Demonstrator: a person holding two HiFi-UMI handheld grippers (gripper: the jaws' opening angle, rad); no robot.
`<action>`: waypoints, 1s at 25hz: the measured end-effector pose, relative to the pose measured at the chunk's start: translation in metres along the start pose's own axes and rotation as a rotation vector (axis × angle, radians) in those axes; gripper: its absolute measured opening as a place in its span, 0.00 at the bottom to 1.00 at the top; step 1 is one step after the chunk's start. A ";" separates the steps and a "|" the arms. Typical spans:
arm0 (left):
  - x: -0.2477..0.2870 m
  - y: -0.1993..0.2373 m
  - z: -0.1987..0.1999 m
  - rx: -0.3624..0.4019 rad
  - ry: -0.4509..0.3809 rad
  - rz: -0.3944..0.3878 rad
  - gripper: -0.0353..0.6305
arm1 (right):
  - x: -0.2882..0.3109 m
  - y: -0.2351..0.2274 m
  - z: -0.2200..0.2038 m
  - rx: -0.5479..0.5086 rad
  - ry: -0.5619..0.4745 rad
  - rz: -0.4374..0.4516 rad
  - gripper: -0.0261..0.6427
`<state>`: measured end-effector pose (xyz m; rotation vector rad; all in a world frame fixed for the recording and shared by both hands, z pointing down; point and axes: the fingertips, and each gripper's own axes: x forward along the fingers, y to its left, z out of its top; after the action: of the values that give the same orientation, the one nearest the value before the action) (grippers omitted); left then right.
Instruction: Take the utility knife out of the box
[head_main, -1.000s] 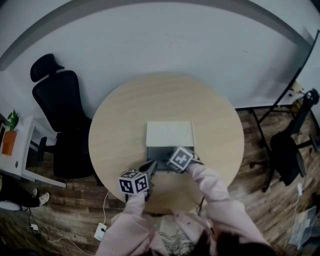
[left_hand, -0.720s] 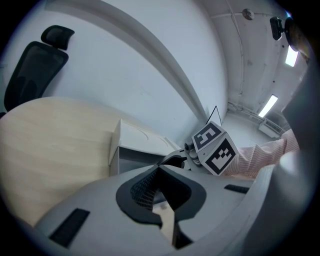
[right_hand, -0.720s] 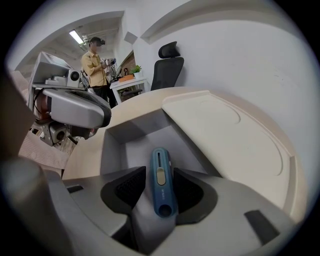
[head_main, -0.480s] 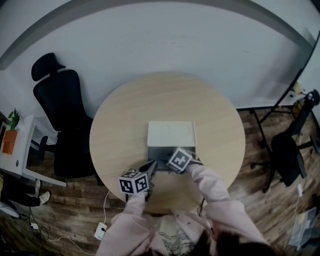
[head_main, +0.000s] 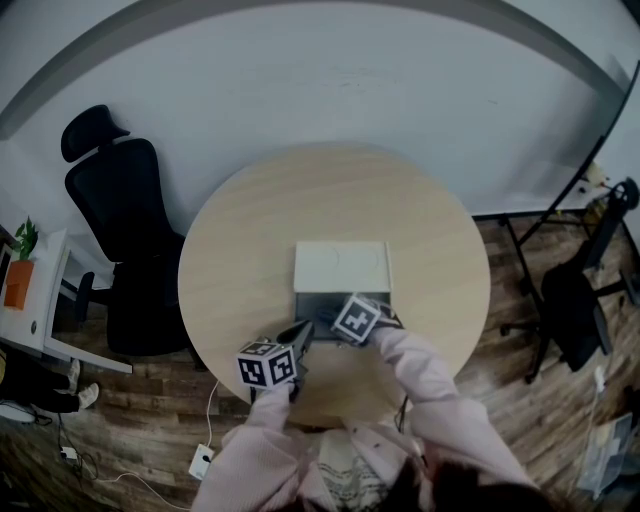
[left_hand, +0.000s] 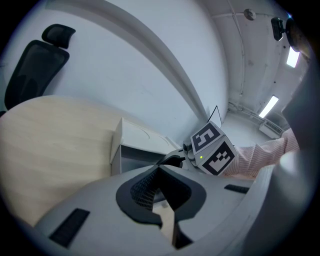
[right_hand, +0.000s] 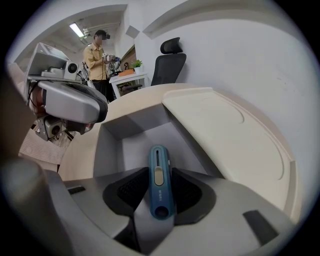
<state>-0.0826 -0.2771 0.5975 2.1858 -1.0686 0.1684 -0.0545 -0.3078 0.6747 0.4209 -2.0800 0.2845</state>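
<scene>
Right gripper (right_hand: 160, 175) is reaching steeply down into the open grey box (right_hand: 107, 150), and its jaws have just been closing in. They are now pinching the utility knife (right_hand: 159, 186), with the dark pads (right_hand: 131, 187) pressing on both of its long sides. Only the near part of the blue handle is sitting between them. The pale slider is facing up, and the far end is pointing toward the back wall of the box. The knife is not yet out of the box; whether it is resting on the floor or hanging just above it, I cannot tell.

From above, the box is sitting near the person's edge of the round wooden table (head_main: 250, 230). Its white lid (head_main: 341, 266) is lying flat on the far side, touching the box. The marker cube (head_main: 359, 317) on the right gripper is covering part of the opening.

Left gripper (left_hand: 159, 170) is pointing at the near left corner of the box. Its jaws are pressed together and gripping nothing. I cannot tell whether the tips are touching the box wall. Pink sleeves (head_main: 420, 370) are covering both of the person's arms.

A black office chair (head_main: 120, 220) is standing to the left of the table, and another person (right_hand: 97, 55) is standing further back by a small white desk (right_hand: 127, 77).
</scene>
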 end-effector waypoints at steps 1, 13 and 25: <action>0.000 0.000 0.000 -0.002 0.000 -0.001 0.06 | 0.000 0.000 -0.001 -0.002 0.008 0.003 0.27; 0.002 0.002 -0.001 -0.005 0.006 -0.005 0.06 | 0.003 0.004 -0.005 -0.033 0.042 0.014 0.25; 0.002 0.005 -0.002 -0.007 0.012 -0.005 0.06 | 0.002 0.004 -0.005 -0.035 0.029 0.006 0.25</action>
<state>-0.0844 -0.2790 0.6025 2.1786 -1.0559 0.1755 -0.0533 -0.3032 0.6788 0.3878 -2.0552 0.2557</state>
